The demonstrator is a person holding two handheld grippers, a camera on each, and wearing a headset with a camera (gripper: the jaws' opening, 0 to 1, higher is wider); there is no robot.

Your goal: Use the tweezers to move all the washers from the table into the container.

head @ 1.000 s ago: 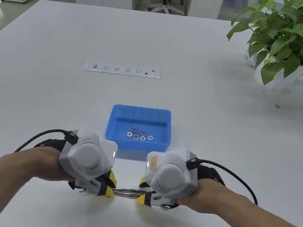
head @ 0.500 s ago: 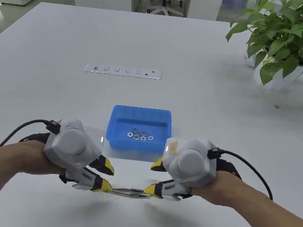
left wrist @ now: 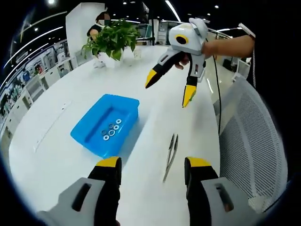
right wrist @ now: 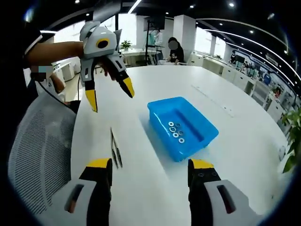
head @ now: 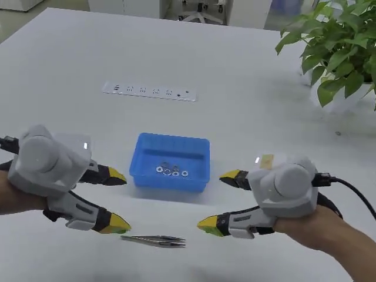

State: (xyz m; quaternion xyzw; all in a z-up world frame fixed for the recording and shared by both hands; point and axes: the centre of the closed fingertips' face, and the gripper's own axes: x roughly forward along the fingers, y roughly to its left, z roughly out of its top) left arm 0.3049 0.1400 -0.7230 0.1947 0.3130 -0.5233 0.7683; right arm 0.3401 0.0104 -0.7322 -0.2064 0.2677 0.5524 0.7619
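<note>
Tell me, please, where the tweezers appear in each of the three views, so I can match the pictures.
Head view: the tweezers lie at bottom centre, nearer the person than the blue container.
Left gripper view: the tweezers lie right of centre, to the right of the blue container.
Right gripper view: the tweezers lie left of centre, to the left of the blue container.
Shared landmark: the blue container holding the washers.

white table (head: 264, 117) | blue container (head: 170, 183) ctr | tweezers (head: 154, 239) in front | pwr strip (head: 147, 91) behind

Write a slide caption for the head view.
Open left gripper and right gripper, tweezers on table between them, washers in blue container.
</note>
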